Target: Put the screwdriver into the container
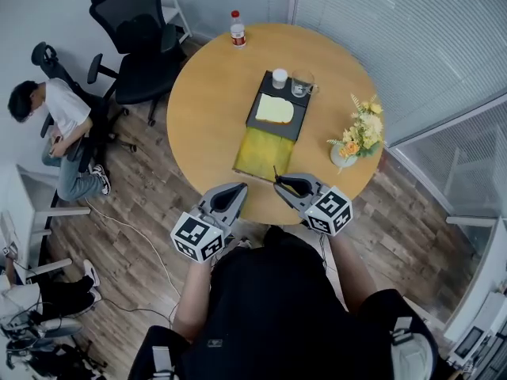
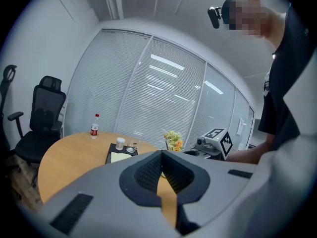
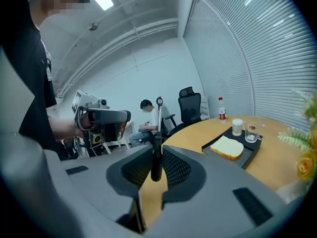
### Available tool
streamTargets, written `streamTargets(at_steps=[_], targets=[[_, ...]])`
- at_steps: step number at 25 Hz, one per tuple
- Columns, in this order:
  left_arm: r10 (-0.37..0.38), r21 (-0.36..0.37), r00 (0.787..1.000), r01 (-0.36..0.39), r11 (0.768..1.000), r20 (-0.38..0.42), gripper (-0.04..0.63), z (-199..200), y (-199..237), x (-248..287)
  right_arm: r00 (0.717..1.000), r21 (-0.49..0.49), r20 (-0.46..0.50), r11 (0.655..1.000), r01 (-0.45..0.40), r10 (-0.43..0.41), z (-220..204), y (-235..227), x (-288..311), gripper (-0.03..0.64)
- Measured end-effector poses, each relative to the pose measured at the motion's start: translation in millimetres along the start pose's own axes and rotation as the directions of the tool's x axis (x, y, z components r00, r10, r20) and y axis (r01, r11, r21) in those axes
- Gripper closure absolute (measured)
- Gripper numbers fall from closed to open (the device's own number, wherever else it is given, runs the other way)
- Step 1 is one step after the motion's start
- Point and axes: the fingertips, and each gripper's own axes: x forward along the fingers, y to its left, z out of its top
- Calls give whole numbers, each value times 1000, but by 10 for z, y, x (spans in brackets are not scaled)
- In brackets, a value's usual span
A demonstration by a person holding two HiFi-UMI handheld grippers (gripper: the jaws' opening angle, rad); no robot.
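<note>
Two claws sit side by side over the near edge of a round wooden table (image 1: 214, 93), each held by the person wearing the head camera. The right claw (image 1: 282, 183) is clenched on a screwdriver (image 3: 156, 160). Its dark handle is pinched between the ribbed pads, and its thin shaft sticks out past the tips, pointing away from the person across the table. The left claw (image 1: 240, 188) is closed with its tips together and nothing between them. It is just left of the right one and level with it.

The screwdriver is off the table, near the closest corner of a yellow-green cloth (image 1: 263, 153) that lies flat on the wood. Beyond the cloth, touching its far edge, is a shallow black tray (image 1: 285, 129). In the tray are a pale yellow slab (image 1: 274, 109), a small white cup (image 1: 280, 78) and a clear glass (image 1: 302, 84), with the cup and glass side by side at the far end. The screwdriver is well apart from the tray, with the cloth between them.

Right of the tray, near the table's rim, is a vase of yellow and orange flowers (image 1: 360, 133). A bottle (image 1: 237, 28) with a red cap stands upright at the far edge. A black office chair (image 1: 131, 38) stands off the table to the left, and a seated person (image 1: 59, 125) in a white shirt is farther left.
</note>
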Motion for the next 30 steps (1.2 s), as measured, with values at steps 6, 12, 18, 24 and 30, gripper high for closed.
streamTargets(at_steps=[6,12,18,24,30], targets=[[36,-6,999,-36,999,1,591,30,6,109,999,17,-10,999,-32,32,-13,-185,33,565],[30,-17,999,-31,999,-15,591,-7,53,158,999,37,-53,999,-10,12,-143,-346,189,565],[-21,-21,1000,21,1000,-17,591,68,197,233,995,84,-97,996,41,-32,-295,-508,414,565],[-104,-21,994,104,994,-29,591,183,431,324,985,150,-140,981,125,-104,-438,-641,593,565],[-190,-18,981,189,982,-48,591,225,641,414,953,143,-233,963,229,-192,-656,-847,841,565]])
